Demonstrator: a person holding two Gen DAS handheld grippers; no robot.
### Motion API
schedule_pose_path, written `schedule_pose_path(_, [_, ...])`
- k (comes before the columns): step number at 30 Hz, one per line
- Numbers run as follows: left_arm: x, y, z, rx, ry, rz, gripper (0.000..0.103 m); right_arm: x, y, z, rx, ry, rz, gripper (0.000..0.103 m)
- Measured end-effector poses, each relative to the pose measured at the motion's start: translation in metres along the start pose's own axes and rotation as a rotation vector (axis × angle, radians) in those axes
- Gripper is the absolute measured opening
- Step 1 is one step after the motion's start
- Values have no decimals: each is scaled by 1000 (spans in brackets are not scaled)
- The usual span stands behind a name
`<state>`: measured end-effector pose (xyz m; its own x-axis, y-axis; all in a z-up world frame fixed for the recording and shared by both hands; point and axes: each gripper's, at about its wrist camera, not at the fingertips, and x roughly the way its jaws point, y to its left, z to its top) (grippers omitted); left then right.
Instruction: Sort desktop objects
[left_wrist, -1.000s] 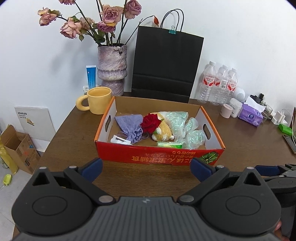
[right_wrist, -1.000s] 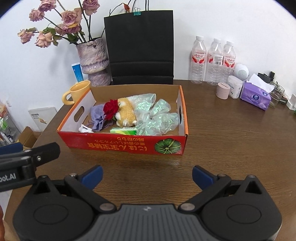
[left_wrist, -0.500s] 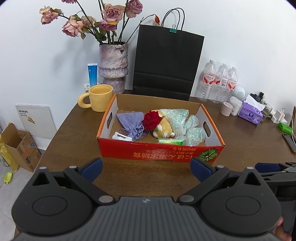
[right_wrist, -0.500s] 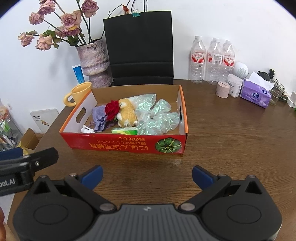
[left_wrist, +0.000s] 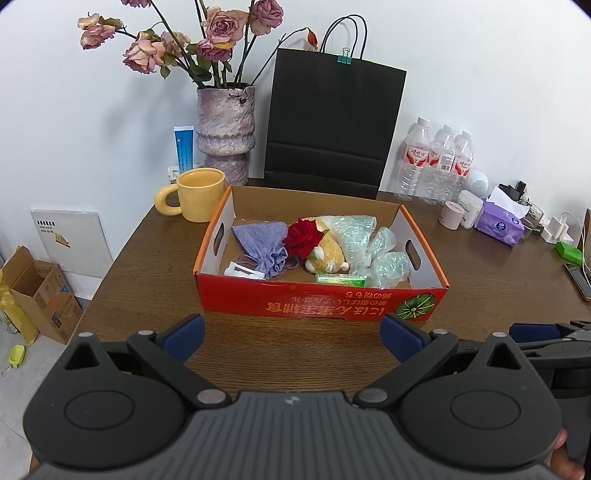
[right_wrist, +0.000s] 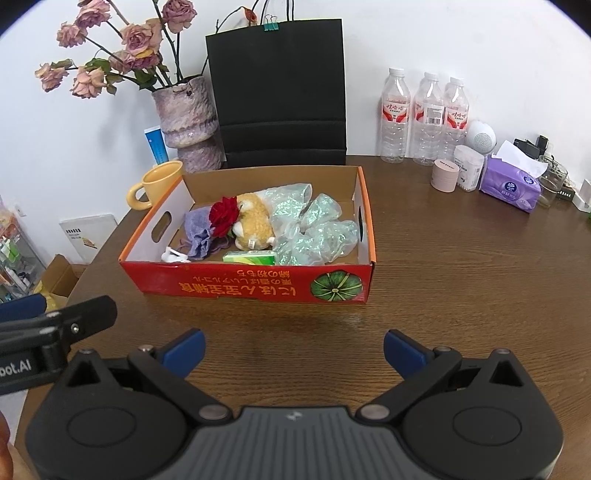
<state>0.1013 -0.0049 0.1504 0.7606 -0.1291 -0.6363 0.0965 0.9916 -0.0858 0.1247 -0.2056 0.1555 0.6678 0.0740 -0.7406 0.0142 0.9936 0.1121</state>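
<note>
A red cardboard box (left_wrist: 321, 301) (right_wrist: 255, 288) stands on the brown table. Inside lie a purple pouch (left_wrist: 264, 243) (right_wrist: 197, 230), a red rose (left_wrist: 303, 236) (right_wrist: 223, 216), a tan plush toy (left_wrist: 328, 254) (right_wrist: 253, 223), clear bubble bags (left_wrist: 373, 245) (right_wrist: 314, 229), a green packet (left_wrist: 341, 280) (right_wrist: 251, 257) and a small white item (left_wrist: 242, 271) (right_wrist: 173, 256). My left gripper (left_wrist: 291, 338) is open, held back in front of the box with nothing between its fingers. My right gripper (right_wrist: 293, 350) is open too, also short of the box and empty.
A yellow mug (left_wrist: 197, 194), a vase of dried roses (left_wrist: 225, 136) and a black paper bag (left_wrist: 330, 125) stand behind the box. Three water bottles (right_wrist: 424, 114), a pink jar (right_wrist: 445, 175) and a purple tissue pack (right_wrist: 511, 188) line the back right. A cardboard carton (left_wrist: 40, 291) sits on the floor, left.
Both grippers have drawn back and risen a little, so the box looks smaller and farther. The box contents have not moved, and both grippers stay open.
</note>
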Motion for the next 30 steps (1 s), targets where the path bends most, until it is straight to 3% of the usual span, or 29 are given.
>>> schedule_pose_path(30, [-2,-2,-2,24,-13,10,103,-2,0,-2,-8,-2,-10,103])
